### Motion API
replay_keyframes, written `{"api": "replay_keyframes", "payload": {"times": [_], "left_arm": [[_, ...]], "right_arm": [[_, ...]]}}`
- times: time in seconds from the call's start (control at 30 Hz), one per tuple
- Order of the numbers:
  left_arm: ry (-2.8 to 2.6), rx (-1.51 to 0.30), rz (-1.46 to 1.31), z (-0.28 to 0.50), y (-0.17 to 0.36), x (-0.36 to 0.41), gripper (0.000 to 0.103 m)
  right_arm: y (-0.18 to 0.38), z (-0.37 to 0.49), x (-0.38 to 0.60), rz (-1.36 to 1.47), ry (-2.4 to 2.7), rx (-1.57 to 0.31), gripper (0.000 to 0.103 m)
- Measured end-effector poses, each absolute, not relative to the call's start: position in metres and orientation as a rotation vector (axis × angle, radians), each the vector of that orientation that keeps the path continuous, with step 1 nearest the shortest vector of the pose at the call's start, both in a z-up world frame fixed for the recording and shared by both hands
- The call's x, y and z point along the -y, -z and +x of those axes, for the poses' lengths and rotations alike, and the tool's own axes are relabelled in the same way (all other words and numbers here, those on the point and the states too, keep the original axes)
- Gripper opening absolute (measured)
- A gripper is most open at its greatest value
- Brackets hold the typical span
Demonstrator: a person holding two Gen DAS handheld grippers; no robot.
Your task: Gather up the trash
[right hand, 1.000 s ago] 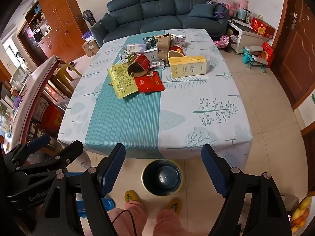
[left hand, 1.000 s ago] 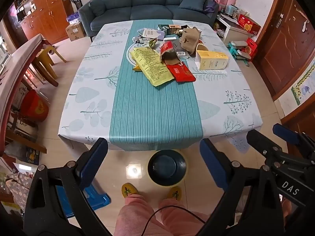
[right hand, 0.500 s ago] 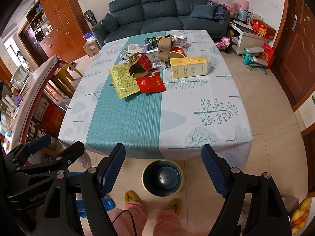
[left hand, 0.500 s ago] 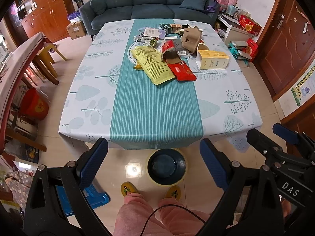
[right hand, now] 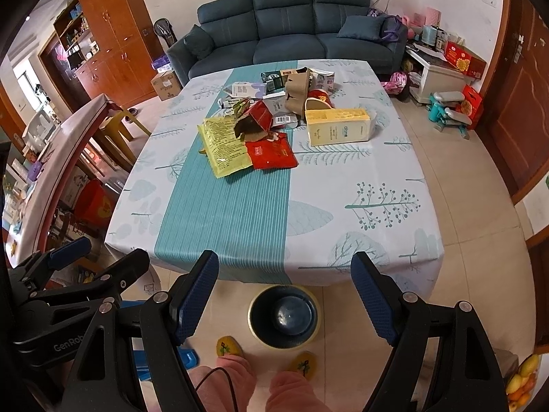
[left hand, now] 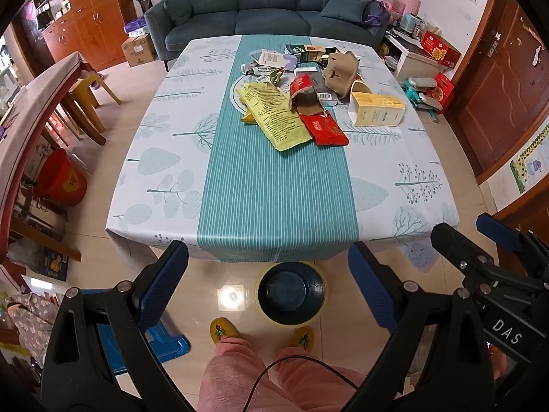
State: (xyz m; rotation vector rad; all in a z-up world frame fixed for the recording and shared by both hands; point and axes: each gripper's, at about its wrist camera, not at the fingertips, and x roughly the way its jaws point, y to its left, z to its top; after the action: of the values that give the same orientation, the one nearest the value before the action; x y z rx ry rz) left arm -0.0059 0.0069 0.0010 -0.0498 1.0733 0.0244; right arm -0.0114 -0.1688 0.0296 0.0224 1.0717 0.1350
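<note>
Trash lies heaped at the counter's far half, well apart from both grippers' jaws, spread wide and empty; bin between them.

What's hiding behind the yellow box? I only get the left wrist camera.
Observer: A red container with gold print stands right behind the yellow box. The right wrist camera shows it.
Operator: Cool! Anything else I can't see?
Observer: Yes, some yellow and orange fruit, low at the right edge of that view. What it rests on is cut off.
Operator: And past the far corner?
Observer: A pink bag lies on the floor, just beyond the far right corner of the table.
</note>
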Motion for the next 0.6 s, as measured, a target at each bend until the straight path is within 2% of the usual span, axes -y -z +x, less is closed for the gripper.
{"api": "replay_keyframes", "payload": {"times": [0.6], "left_arm": [[-0.038, -1.053, -0.044, -0.0086, -0.008, -0.0015, 0.093]], "right_arm": [[-0.0354, -0.0099, 0.1703, 0.027, -0.14, -1.063, 0.081]]}}
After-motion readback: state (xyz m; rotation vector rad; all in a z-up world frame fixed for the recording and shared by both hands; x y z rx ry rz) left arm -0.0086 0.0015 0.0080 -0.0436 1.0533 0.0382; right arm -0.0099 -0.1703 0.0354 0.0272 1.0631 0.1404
